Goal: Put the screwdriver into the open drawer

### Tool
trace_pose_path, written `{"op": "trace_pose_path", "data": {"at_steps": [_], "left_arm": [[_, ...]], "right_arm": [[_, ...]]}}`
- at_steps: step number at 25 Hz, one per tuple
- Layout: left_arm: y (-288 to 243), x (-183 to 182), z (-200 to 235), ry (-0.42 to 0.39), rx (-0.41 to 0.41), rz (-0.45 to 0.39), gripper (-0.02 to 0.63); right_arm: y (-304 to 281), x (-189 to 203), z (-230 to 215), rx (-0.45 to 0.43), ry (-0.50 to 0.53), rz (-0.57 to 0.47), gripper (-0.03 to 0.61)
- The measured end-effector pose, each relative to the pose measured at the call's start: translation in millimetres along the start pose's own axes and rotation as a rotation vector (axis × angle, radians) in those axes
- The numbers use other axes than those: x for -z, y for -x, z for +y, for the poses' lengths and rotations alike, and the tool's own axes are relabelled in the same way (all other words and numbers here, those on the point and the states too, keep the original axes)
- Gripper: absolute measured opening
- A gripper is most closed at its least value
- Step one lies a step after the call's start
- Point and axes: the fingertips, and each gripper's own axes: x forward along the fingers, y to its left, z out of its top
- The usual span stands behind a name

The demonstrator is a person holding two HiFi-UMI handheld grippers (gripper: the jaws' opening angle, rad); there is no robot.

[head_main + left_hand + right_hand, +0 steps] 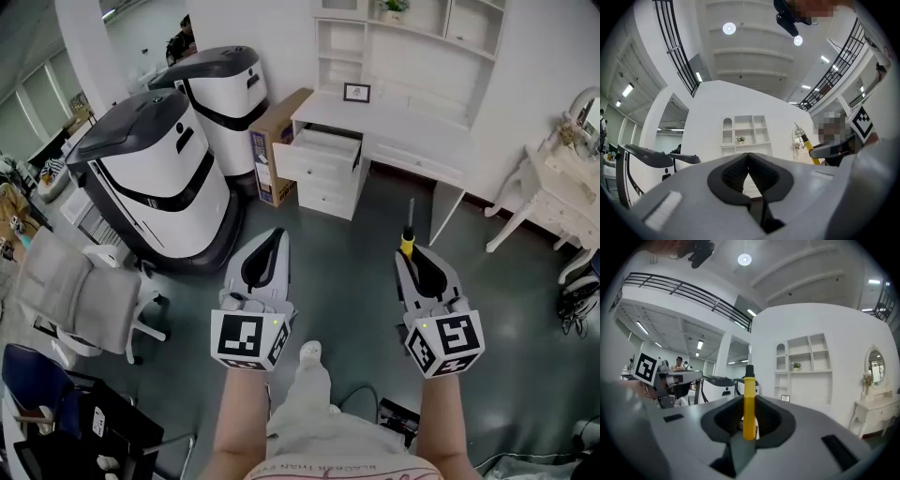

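My right gripper (409,251) is shut on a screwdriver (409,234) with a yellow handle and a thin metal shaft that points ahead toward the desk. In the right gripper view the screwdriver (749,404) stands upright between the two pads. My left gripper (277,236) is held level beside it, shut, with nothing between its pads; in its own view the left gripper (749,157) shows jaws meeting. The open drawer (324,150) juts out of a white desk (394,131) across the room, well beyond both grippers.
Two large white-and-grey machines (159,178) stand to the left of the desk, with a cardboard box (277,141) between them and the drawers. A grey office chair (75,291) is at the left. A white dressing table (562,187) is at the right.
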Motion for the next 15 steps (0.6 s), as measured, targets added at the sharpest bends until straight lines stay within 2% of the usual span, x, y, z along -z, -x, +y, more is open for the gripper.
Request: {"op": "trace_pose_path", "data": {"at_steps": [7, 15], "left_arm": [[-52, 17, 24, 0.013, 0.000, -0.004, 0.009], [-128, 37, 81, 0.012, -0.006, 0.000, 0.009]], "right_arm": [[-50, 4, -22, -0.013, -0.004, 0.005, 0.080], [-144, 3, -44, -0.021, 0.000, 0.017, 0.080]]}}
